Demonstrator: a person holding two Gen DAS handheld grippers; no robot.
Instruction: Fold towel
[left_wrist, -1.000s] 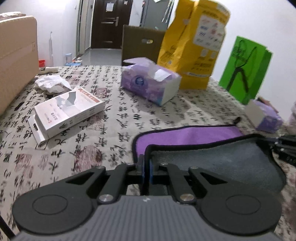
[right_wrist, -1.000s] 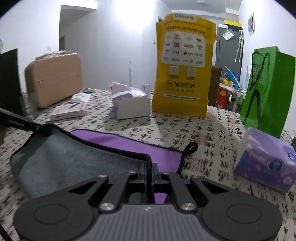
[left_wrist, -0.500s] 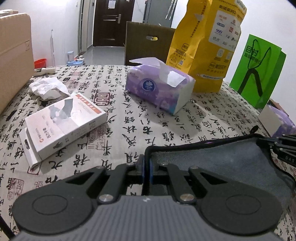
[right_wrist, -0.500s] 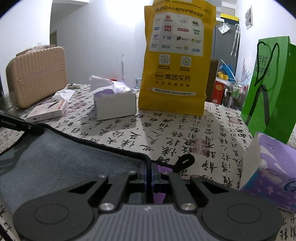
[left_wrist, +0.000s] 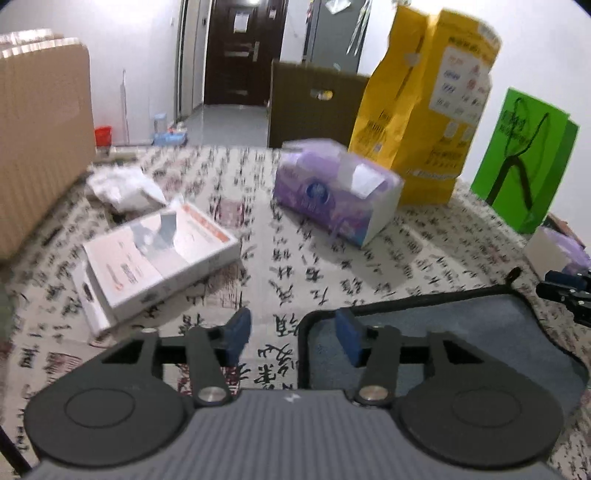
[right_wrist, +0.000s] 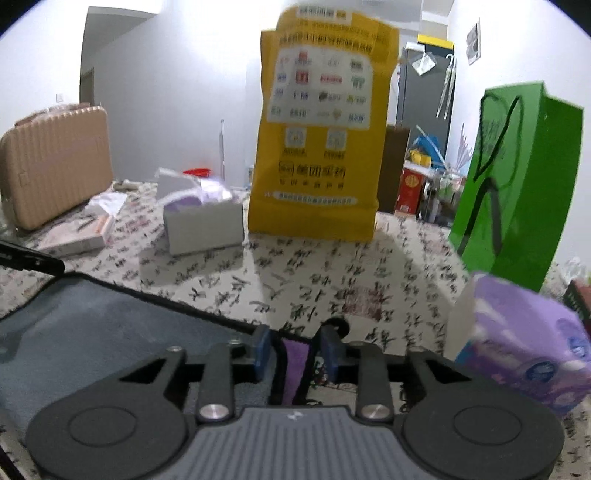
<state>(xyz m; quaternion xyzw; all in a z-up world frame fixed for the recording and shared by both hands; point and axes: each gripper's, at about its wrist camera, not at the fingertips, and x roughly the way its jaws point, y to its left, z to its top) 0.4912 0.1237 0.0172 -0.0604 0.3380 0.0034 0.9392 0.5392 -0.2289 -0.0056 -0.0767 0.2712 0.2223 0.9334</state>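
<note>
The towel (left_wrist: 461, 339) lies folded on the table, grey side up with a black hem; a strip of its purple side shows in the right wrist view (right_wrist: 295, 362). My left gripper (left_wrist: 291, 338) is open over the towel's near left corner, with the hem running between its blue pads. My right gripper (right_wrist: 295, 349) is open over the towel's right corner, next to the black hanging loop (right_wrist: 338, 325). The grey face fills the lower left of the right wrist view (right_wrist: 103, 332). The right gripper's tip shows at the left view's right edge (left_wrist: 565, 291).
On the calligraphy-print tablecloth (left_wrist: 295, 251) are a white box (left_wrist: 155, 254), crumpled tissue (left_wrist: 122, 188), a purple tissue pack (left_wrist: 332, 192), a yellow bag (right_wrist: 321, 133), a green bag (right_wrist: 517, 184), a second tissue pack (right_wrist: 524, 347) and a beige case (right_wrist: 51, 162).
Both grippers have opened and let go of the towel corners. The folded towel now lies flat on the table, its top layer covering the purple side.
</note>
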